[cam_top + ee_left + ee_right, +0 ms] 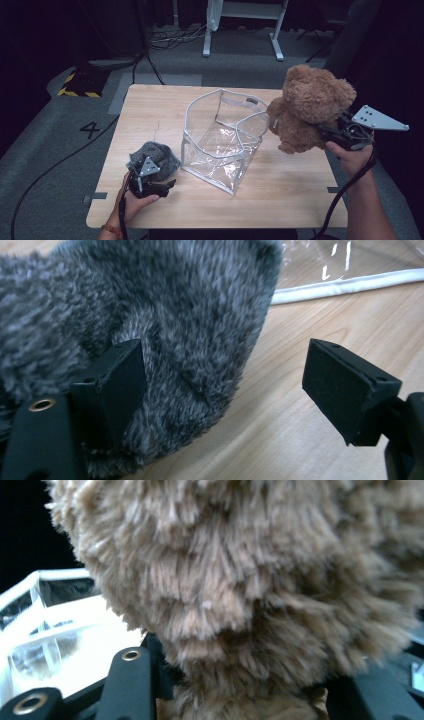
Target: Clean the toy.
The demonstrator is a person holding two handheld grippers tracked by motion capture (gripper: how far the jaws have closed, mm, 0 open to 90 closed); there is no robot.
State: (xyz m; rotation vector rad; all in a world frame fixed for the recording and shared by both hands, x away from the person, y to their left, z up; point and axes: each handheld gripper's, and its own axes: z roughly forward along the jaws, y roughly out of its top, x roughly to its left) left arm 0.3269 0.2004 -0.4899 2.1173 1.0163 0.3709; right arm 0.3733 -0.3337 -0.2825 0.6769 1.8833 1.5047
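Observation:
A brown teddy bear (310, 107) hangs above the table's right edge, with my right gripper (327, 131) shut on its lower back. In the right gripper view its fur (240, 580) bulges up from between the black jaws of the right gripper (240, 680). A grey furry soft toy (152, 154) lies at the front left of the wooden table (280, 195). My left gripper (159, 181) stands open at its near side. In the left gripper view one jaw is sunk into the grey toy (150, 315) and the other is apart over bare wood, the left gripper (225, 357) wide.
A clear plastic bag with white trim (210, 155) stands open in the middle of the table, between the two toys; its edge (350, 285) lies just beyond the grey toy. Cables, a white desk frame (240, 20) and a yellow-black striped base (80, 82) are on the floor behind.

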